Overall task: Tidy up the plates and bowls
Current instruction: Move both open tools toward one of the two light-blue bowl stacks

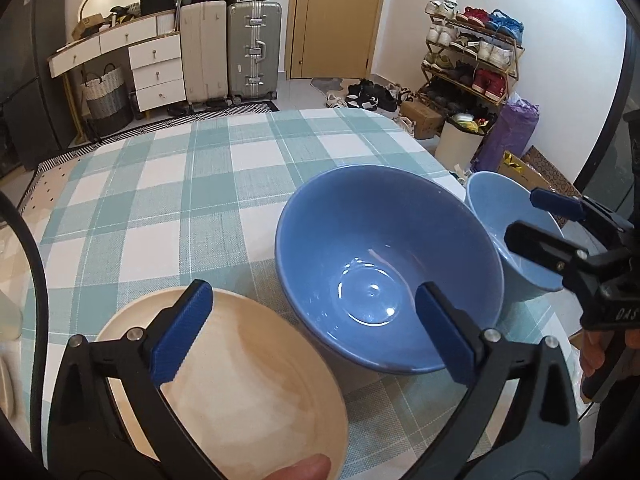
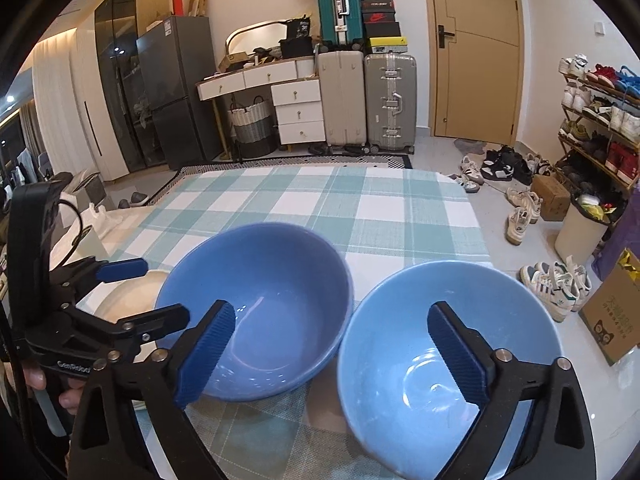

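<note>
A dark blue bowl [image 1: 384, 264] [image 2: 260, 312] sits on the checked tablecloth [image 1: 180, 184]. A cream plate [image 1: 248, 392] [image 2: 128, 300] lies to its left. A light blue bowl [image 1: 504, 216] [image 2: 408, 368] sits to its right, at the table's edge. My left gripper [image 1: 312, 340] [image 2: 140, 292] is open, one finger over the plate, the other over the dark bowl's near rim. My right gripper [image 2: 332, 356] [image 1: 524, 216] is open, its left finger over the dark bowl and its right finger over the light blue bowl. Neither holds anything.
The tablecloth's far half [image 2: 340, 200] shows bare. Beyond the table stand suitcases [image 2: 368, 100], a white drawer unit [image 2: 296, 112], a door [image 2: 472, 48] and a shoe rack [image 2: 600, 120]. Shoes and a cardboard box [image 2: 612, 312] lie on the floor to the right.
</note>
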Demonstrator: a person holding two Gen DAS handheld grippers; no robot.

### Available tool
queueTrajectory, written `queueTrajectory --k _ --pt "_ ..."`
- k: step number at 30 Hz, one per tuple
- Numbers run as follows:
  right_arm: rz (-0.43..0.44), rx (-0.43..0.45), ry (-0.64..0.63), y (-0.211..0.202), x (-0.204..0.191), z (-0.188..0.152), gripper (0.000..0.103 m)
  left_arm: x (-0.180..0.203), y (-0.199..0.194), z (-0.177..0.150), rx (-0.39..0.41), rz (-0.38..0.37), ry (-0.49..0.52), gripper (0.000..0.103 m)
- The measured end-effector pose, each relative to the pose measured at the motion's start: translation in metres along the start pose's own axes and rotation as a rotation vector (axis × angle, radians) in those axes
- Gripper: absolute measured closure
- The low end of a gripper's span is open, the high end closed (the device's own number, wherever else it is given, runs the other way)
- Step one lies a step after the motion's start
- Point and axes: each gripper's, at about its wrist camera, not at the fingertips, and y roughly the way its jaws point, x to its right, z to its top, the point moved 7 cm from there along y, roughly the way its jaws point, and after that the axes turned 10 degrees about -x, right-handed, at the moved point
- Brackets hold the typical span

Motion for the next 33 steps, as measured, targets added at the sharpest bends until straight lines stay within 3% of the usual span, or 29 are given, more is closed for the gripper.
queueTrajectory --k 16,33 --pt "-0.096 0.071 0.144 -0.065 0.067 -0.017 0.002 0.053 -0.020 -0.029 -0.046 -0.079 -0.013 0.003" --pt "-0.187 0.095 0.231 -0.110 0.115 -0.057 0.002 0.141 -0.037 -0.043 -0.082 -0.132 0.105 0.003"
